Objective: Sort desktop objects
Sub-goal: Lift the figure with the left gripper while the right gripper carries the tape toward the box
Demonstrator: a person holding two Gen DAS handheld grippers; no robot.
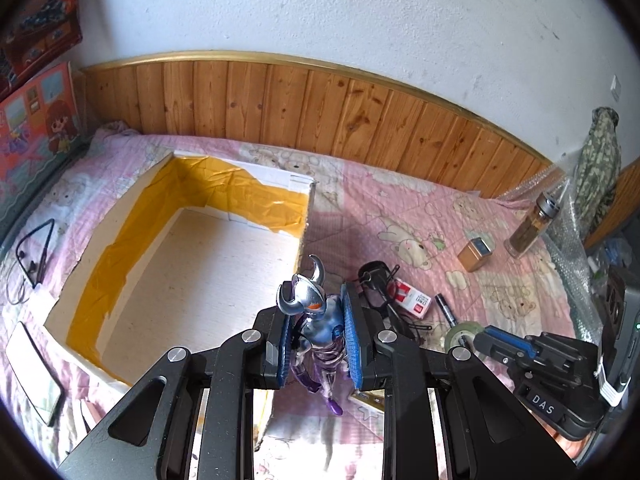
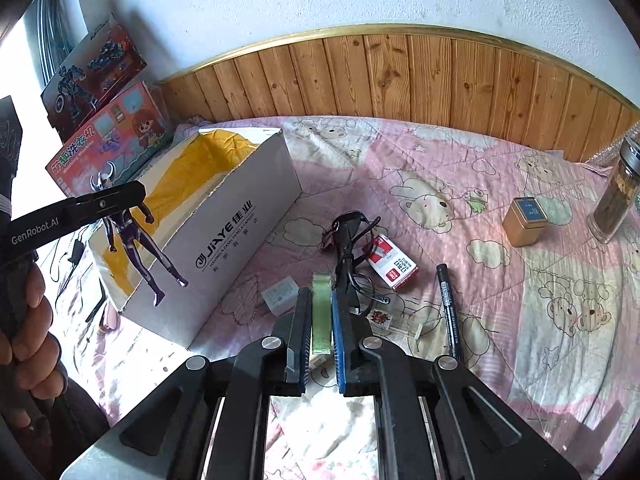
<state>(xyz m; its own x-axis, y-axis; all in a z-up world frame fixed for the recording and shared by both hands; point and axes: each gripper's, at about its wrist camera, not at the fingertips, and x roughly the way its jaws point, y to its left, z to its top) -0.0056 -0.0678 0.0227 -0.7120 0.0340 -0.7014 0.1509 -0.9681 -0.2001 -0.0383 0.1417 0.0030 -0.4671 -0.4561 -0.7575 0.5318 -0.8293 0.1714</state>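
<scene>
The left gripper (image 1: 318, 332) pinches a blue and silver toy figure (image 1: 316, 320) by the body, holding it in the air just beside the near right corner of the open white box (image 1: 168, 276) with yellow lining. The right gripper (image 2: 321, 320) is pressed onto a roll of clear tape (image 2: 322, 312), held edge-on above the pink quilt (image 2: 520, 300). On the quilt to the right lie black glasses (image 2: 348, 236), a red and white staple box (image 2: 392, 264), a black marker (image 2: 448, 304), a small gold tin (image 2: 524, 220) and a glass bottle (image 2: 616, 196).
</scene>
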